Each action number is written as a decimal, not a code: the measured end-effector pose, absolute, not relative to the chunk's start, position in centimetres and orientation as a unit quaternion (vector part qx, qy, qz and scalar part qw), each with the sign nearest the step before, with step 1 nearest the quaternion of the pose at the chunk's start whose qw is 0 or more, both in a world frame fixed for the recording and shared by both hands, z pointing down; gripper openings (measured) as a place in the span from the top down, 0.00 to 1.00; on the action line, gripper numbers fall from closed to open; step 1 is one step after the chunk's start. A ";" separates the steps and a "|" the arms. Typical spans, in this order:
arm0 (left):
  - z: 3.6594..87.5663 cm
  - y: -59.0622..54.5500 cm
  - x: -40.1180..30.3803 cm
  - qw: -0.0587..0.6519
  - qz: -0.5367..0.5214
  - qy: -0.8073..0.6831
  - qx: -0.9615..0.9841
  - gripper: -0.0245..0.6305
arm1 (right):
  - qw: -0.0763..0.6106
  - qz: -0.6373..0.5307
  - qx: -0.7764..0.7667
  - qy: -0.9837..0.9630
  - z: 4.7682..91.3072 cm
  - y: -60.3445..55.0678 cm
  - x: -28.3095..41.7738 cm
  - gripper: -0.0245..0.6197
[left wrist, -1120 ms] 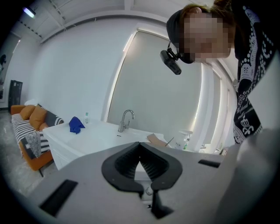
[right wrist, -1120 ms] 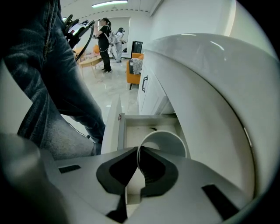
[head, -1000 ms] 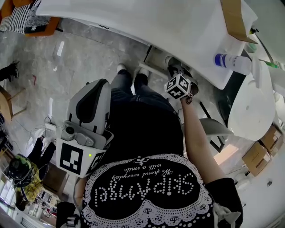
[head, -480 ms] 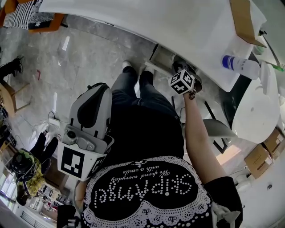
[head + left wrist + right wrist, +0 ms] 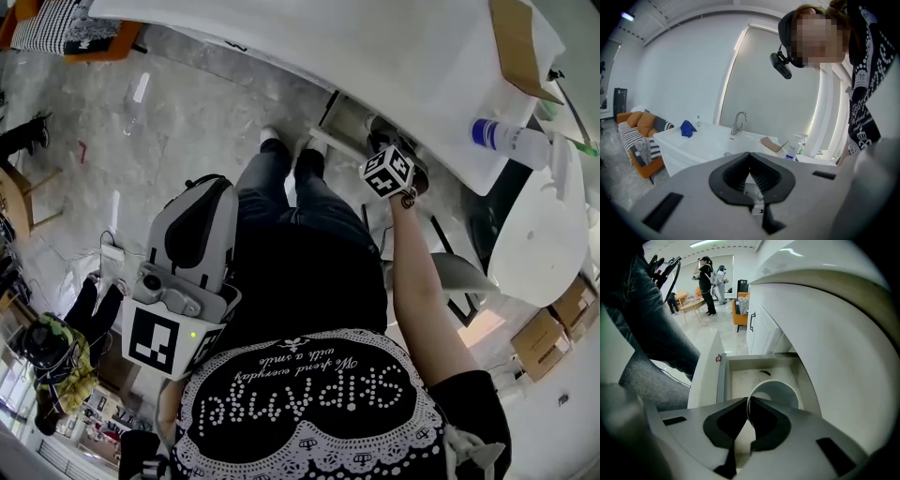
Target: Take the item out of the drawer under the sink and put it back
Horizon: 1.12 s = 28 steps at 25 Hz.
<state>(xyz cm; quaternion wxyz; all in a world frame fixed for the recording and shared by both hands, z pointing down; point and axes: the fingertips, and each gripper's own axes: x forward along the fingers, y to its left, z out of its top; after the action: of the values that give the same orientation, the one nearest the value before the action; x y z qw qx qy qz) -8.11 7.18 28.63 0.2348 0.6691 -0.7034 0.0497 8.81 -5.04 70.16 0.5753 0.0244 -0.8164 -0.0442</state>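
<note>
The right gripper is clamping the cup by its rim wall and hanging it upright over the open drawer, probably so it can go in or out. The left gripper is idling at the left, closed and empty.

Spray bottle near cardboard; orange sofa; possibly blue cloth.

Studio dressed as a home: white sink counter with faucet mid-frame, orange sofa (striped throw) at left.
</note>
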 end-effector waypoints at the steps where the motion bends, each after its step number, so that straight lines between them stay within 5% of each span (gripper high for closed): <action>1: 28.7 7.2 -8.1 0.236 0.049 -0.704 0.668 0.96 | 0.577 -0.046 0.022 -0.815 70.3 -5.1 8.8 0.92; 28: 29.1 7.4 -8.1 0.249 0.059 -0.710 0.656 0.96 | 0.594 -0.048 -0.008 -0.803 72.2 -5.1 7.9 0.92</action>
<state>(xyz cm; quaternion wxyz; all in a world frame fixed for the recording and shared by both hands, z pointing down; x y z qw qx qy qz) -8.14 7.41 29.09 0.2487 0.6559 -0.7103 0.0589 7.88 -5.05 72.20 0.5943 -0.0076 -0.8028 -0.0483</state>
